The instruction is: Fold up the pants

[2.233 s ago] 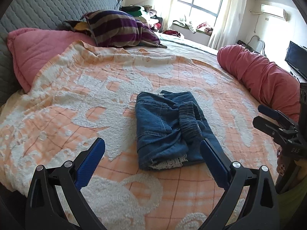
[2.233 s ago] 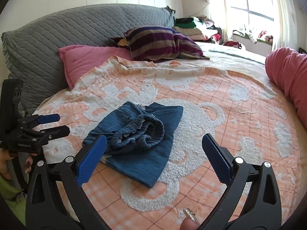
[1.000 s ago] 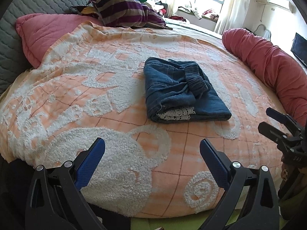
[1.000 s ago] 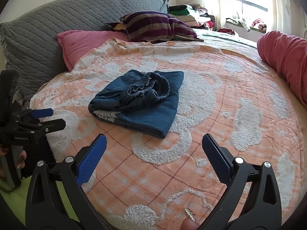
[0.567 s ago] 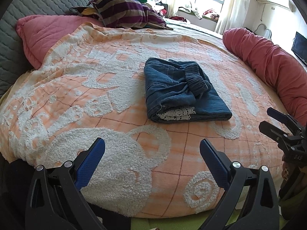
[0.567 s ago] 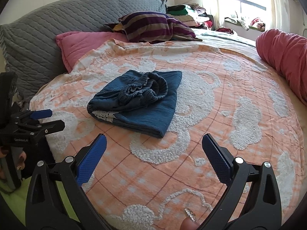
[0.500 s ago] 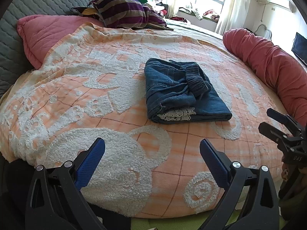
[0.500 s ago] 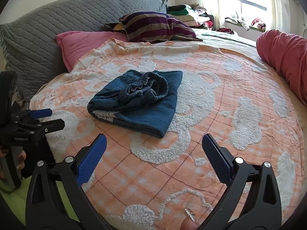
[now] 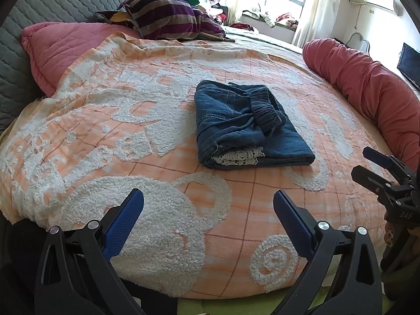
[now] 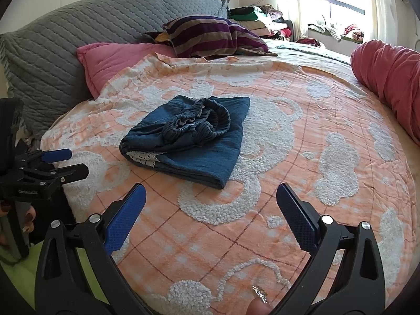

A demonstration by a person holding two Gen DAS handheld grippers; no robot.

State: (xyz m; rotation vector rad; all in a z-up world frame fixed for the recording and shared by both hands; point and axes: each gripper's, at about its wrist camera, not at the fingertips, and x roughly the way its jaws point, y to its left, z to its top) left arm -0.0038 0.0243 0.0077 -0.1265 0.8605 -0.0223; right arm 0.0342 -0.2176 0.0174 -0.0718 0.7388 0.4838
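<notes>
The blue denim pants [image 9: 246, 123] lie folded into a compact rectangle in the middle of the bed, elastic waistband bunched on top and a white lace trim showing at the near edge. Neither gripper touches them. My left gripper [image 9: 207, 197] hovers open above the bed's near edge, well short of the pants. My right gripper [image 10: 211, 189] is open too, nothing between its blue pads, with the pants [image 10: 189, 136] beyond and slightly left. Each gripper shows in the other's view: the right gripper [image 9: 363, 161] at the right edge, the left gripper [image 10: 76, 161] at the left edge.
An orange and white tufted blanket [image 9: 105, 120] covers the round bed. A pink pillow [image 9: 60, 47] and striped pillow [image 9: 168, 18] lie at the back against a grey quilted headboard [image 10: 78, 39]. A red bolster [image 9: 367, 78] runs along the right. A fingertip [image 10: 258, 304] shows at the bottom.
Over two seconds both grippers have drawn back from the pants toward the bed's near edge, both open throughout. In the last half second almost nothing has moved. The pants lie still.
</notes>
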